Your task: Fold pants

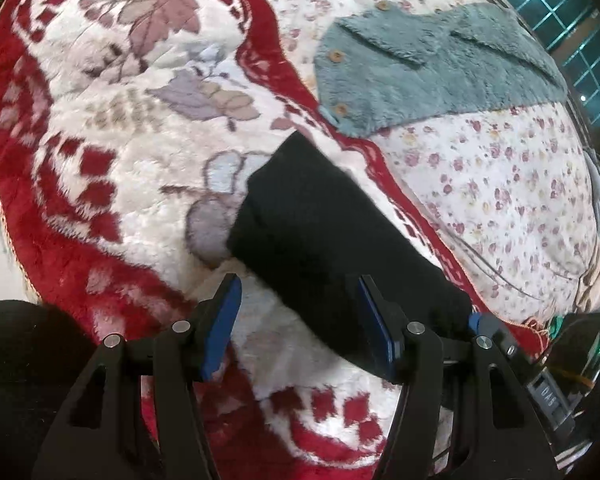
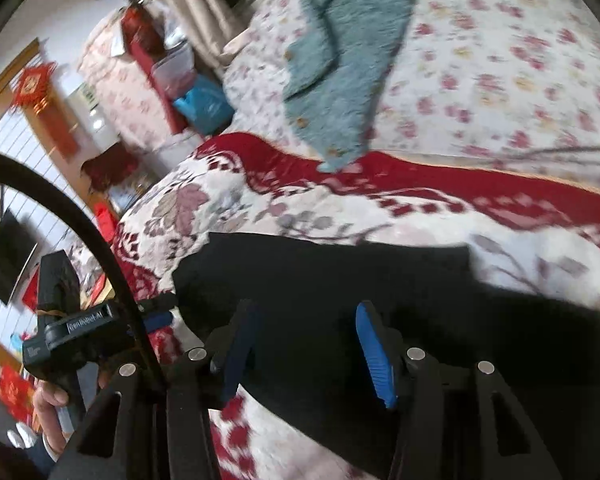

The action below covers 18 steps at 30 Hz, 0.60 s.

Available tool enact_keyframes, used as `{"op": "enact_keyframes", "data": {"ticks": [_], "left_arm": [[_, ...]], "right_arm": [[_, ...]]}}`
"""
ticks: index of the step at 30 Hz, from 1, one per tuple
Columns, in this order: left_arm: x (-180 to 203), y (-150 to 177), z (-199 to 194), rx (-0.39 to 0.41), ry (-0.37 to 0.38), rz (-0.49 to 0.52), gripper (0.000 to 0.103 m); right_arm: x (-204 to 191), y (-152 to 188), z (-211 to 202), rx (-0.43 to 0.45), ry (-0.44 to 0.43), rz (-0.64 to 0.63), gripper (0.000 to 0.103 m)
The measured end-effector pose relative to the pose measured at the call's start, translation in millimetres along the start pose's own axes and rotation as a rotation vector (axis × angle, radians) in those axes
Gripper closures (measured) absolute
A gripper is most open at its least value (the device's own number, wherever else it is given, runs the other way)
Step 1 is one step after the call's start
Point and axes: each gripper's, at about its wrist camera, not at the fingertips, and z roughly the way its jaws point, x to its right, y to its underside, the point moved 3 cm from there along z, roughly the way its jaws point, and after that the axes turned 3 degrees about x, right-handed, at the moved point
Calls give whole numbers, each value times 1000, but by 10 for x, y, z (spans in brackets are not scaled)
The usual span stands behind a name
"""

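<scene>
Left gripper (image 1: 300, 320) jaws wide, released, black pants (image 1: 320, 236) lying just ahead on red-and-white blanket (image 1: 100, 160), right gripper (image 2: 308, 344) jaws wide over pants (image 2: 340, 280), gripping nothing, teal fleece jacket (image 1: 432, 68) beyond on bed.

Landmark: pants (image 1: 324, 240), lying flat on the plush blanket (image 1: 112, 152), which lies on the bed's floral sheet (image 1: 500, 184). Beyond the pants, the blanket's border; beyond that border, the fleece garment (image 1: 428, 76) on the sheet, one corner over the border. Left tool (image 1: 296, 324) hovers at the near end of the pants, one finger over the fabric, the other over the blanket to the left of them. Right tool (image 2: 308, 352) above the pants' near edge; in the right wrist view the left tool (image 2: 156, 320) is just left of the pants
</scene>
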Motion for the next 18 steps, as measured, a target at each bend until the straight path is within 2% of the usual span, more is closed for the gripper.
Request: {"op": "enact_keyframes", "data": {"ticks": [4, 7, 14, 18], "left_arm": [[-97, 14, 81, -21, 1, -36, 42], [-67, 3, 112, -8, 3, -44, 37], [-36, -36, 244, 13, -8, -62, 36], [-53, -66, 300, 24, 0, -67, 36]], "right_arm": [[-226, -161, 316, -38, -56, -72, 43], [-352, -252, 535, -70, -73, -102, 43], [-599, -524, 1025, -128, -113, -209, 42], [-622, -631, 1361, -204, -134, -251, 41]]}}
